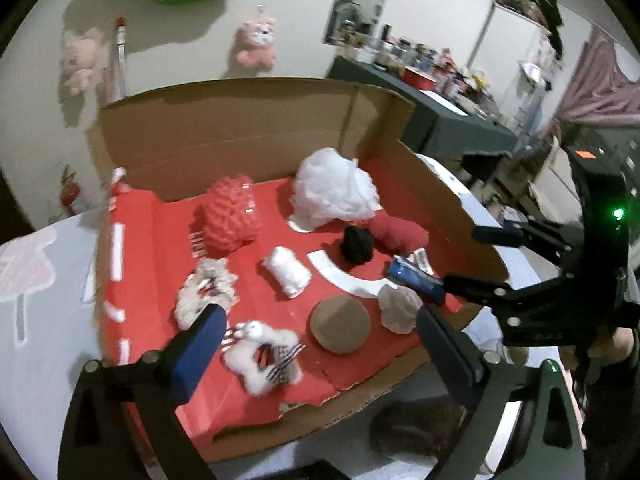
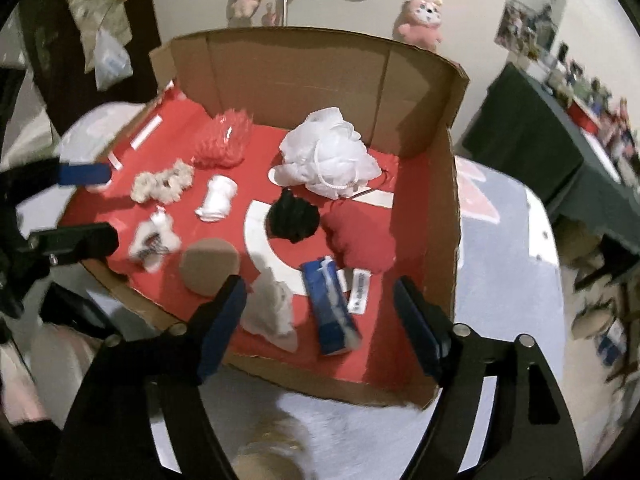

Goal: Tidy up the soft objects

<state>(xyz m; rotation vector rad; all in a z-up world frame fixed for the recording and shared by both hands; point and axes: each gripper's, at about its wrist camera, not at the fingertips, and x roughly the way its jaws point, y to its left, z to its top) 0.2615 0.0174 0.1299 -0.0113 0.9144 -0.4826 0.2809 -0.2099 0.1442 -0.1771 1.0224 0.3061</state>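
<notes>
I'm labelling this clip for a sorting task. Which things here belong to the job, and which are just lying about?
Job:
- white mesh bath pouf
- black fuzzy pom-pom
- dark red cloth bundle
- round brown sponge pad
- open cardboard box

Lying about:
- pink plush bear on the wall
- dark green cluttered table

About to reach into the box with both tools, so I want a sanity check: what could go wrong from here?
1. The round brown pad and the crumpled whitish cloth lie close together near the front edge; the open right tool could pinch both.
2. The left tool, also open, hovers over the white furry toy with striped ribbon; closing might snag only the ribbon.
3. The cardboard box's right wall stands close to the right tool, so a sideways swing may bump it.
</notes>
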